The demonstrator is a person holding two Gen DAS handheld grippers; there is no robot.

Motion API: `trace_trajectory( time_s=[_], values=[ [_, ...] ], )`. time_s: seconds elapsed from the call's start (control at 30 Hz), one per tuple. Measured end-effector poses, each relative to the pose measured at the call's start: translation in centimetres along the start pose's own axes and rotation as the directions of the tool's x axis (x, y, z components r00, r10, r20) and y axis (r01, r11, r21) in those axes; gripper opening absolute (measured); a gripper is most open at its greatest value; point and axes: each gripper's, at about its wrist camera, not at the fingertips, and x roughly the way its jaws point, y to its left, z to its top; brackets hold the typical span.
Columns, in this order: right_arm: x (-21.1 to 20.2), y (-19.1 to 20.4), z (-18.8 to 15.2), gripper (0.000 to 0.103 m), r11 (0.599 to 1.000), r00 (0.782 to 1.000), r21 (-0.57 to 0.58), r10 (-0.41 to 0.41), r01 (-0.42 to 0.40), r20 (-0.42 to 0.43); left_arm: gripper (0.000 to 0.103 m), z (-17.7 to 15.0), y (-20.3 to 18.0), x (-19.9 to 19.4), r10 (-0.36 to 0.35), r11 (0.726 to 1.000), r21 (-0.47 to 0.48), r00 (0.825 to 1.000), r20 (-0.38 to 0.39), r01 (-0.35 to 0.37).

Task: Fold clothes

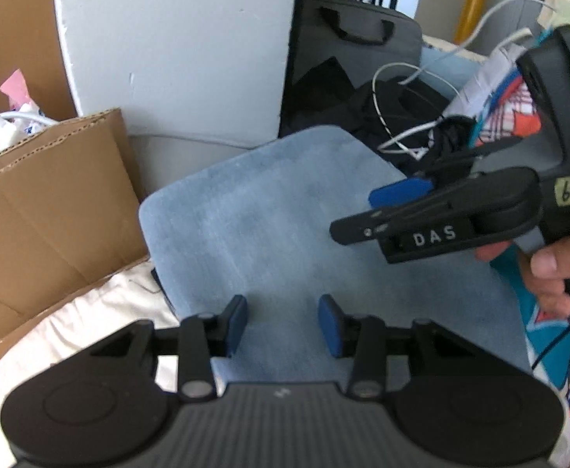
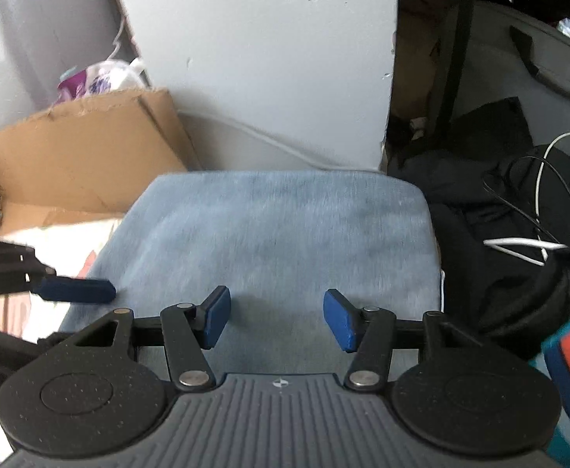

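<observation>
the blue cloth (image 2: 277, 230) is soft and a bit fuzzy, matt, not shiny. left of the cloth, the box (image 2: 78, 156) is brown cardboard, rough and dull, with torn edges. behind the cloth, the wall (image 2: 254, 58) is painted, smooth and chipped. right of the cloth, the white cable (image 2: 519, 243) looks like smooth plastic. the left gripper (image 1: 281, 321) is matt black plastic with rubbery blue pads (image 1: 330, 325) and shiny metal pins.

Soft daylight, brightest at the left; slight motion blur, fisheye bending and dark corners.

"DAS" on right gripper (image 1: 400, 191) (white letters)
</observation>
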Motion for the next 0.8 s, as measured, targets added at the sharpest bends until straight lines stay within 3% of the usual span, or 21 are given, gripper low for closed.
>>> trace_trajectory(
  time_s=[0.2, 0.5, 0.67, 0.8],
  values=[
    [-1.5, 1.6, -2.5, 0.059, 0.996, 1.000, -0.085, -0.025, 0.025, 0.001, 0.043, -1.8, -0.6, 0.2, 0.019, 1.000, 0.001, 1.000, -0.006, -0.019],
    [-4.5, 0.9, -7.3, 0.059, 1.000, 0.999, -0.003, -0.024, 0.024, 0.032, 0.045, -4.1, -0.5, -1.4, 0.015, 0.998, -0.053, 1.000, 0.019, -0.014],
    [-6.0, 1.5, -9.6, 0.059, 0.998, 0.998, -0.025, -0.064, 0.065, 0.027, 0.046, -5.8, -0.2, -2.8, -0.008, 0.994, -0.107, 1.000, 0.030, 0.011],
    [-6.9, 2.1, -11.1, 0.059, 0.995, 0.996, -0.052, -0.086, 0.087, 0.012, 0.049, -6.8, 0.1, -3.2, -0.012, 0.988, -0.155, 1.000, -0.004, 0.011]
  ],
)
